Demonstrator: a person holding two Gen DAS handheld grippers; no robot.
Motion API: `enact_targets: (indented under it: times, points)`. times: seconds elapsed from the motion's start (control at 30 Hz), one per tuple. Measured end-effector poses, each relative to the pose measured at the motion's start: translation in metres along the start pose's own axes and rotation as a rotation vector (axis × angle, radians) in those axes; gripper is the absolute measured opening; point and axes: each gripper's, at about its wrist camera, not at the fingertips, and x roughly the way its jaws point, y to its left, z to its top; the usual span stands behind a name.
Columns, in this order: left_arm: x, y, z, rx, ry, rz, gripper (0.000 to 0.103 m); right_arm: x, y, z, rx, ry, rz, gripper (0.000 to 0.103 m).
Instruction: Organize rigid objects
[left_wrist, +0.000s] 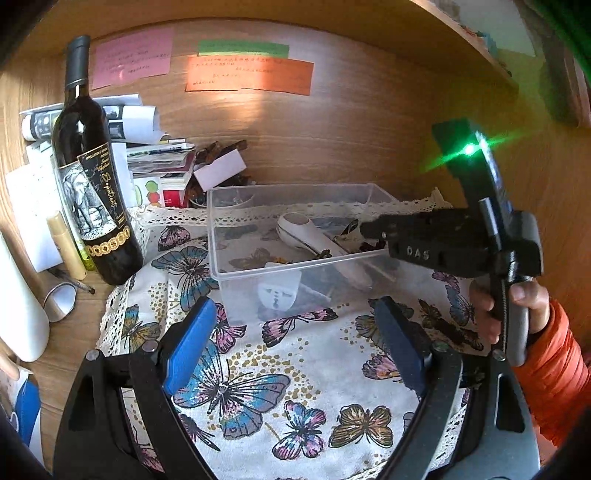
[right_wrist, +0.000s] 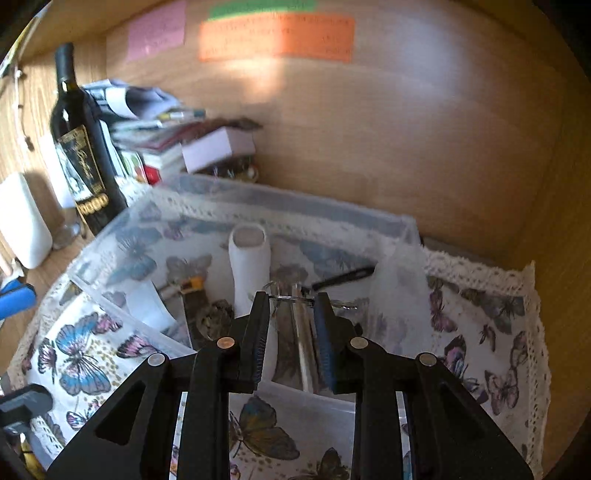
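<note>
1. Right wrist view: the right gripper (right_wrist: 291, 297) hangs over the near wall of the clear plastic bin (right_wrist: 410, 229), jaws drawn in to a narrow gap. A thin metal ring (right_wrist: 291, 297) bridges the fingertips, and a pale slender rod (right_wrist: 304, 350) runs down between them; whether the pads actually clamp either one cannot be told.
2. The rod's long axis lies along the fingers, pointing from the bin's near wall toward its far wall.
3. Just left of the gripper, inside the bin, the white handheld device (right_wrist: 249, 266) lies parallel, rounded head toward the far wall.
4. Left wrist view: the left gripper (left_wrist: 295, 332) is spread wide and empty, on the near side of the bin (left_wrist: 221, 236), above the butterfly cloth (left_wrist: 258, 369).
5. Judgement: the right gripper is the nearer to the bin's contents.
</note>
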Motion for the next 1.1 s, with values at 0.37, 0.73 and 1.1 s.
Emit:
enact_targets:
  times: [0.37,0.73,1.1]
  points:
    - [-0.021,0.007,0.008,-0.030,-0.055,0.030,0.088,-0.042,0.004,-0.001,0.009,-0.085,0.024,0.033]
    - [-0.062,-0.009,0.025,-0.013,-0.187,0.071,0.088,-0.143,0.017,-0.019,0.028,-0.350,0.036,0.064]
    - [-0.104,-0.037,0.024,0.019,-0.323,0.119,0.099,-0.196,0.024,-0.044,0.060,-0.502,0.012,0.100]
